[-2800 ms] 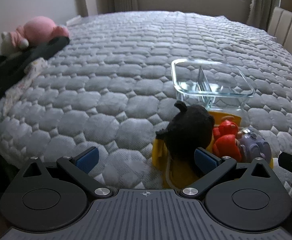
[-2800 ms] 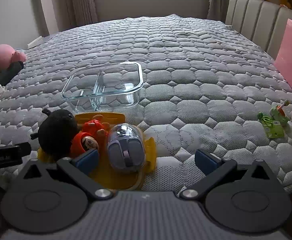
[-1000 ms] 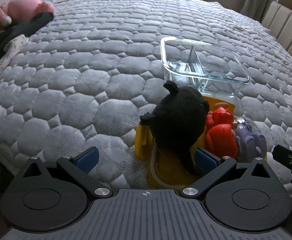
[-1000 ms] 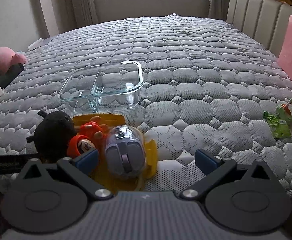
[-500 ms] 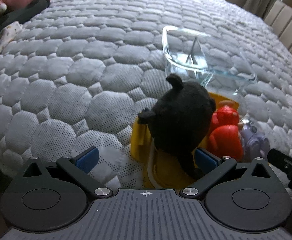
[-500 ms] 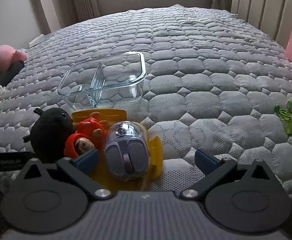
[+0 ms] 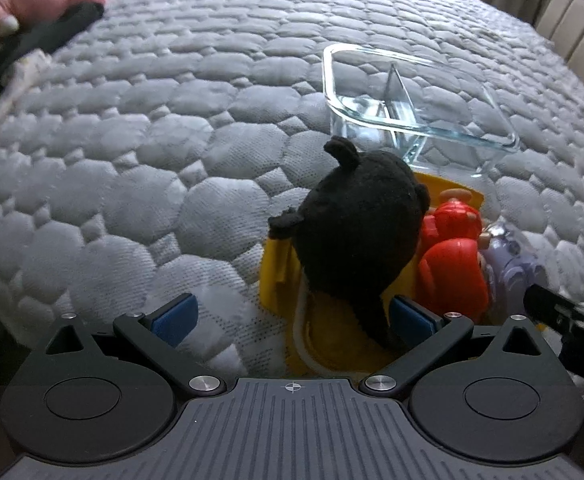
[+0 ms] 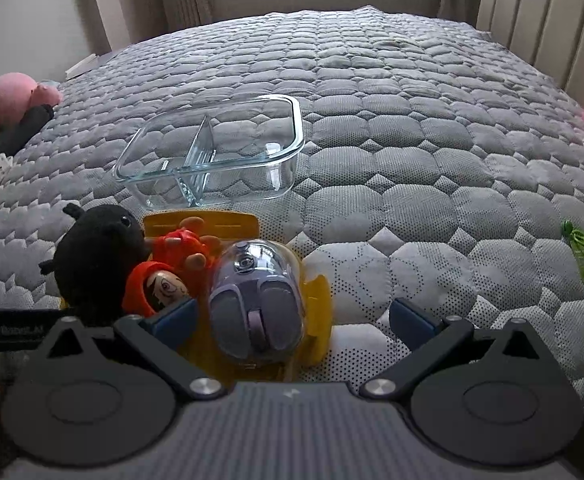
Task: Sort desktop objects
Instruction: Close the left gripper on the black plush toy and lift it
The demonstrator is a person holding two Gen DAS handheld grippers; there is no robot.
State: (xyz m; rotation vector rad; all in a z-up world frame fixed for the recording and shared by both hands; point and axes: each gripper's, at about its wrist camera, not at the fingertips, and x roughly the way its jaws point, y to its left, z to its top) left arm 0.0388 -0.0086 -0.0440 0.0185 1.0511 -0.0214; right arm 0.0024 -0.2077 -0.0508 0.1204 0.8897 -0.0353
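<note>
The left gripper (image 7: 292, 316) has closed in on the black plush toy (image 7: 356, 224), now at one o'clock of its wide, empty jaws; a grab looks imminent. The right gripper (image 8: 292, 320), equally wide, frames the purple mouse (image 8: 257, 300) in the yellow tray (image 8: 320, 292). The divided glass container (image 8: 292, 136) sits at twelve o'clock. Writing on the left gripper's side is too blurred to read.

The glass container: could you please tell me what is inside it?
Nothing shows inside the glass container: through both compartments, split by a glass divider, only the grey quilt is visible. The black plush hides its near corner in the left view.
</note>
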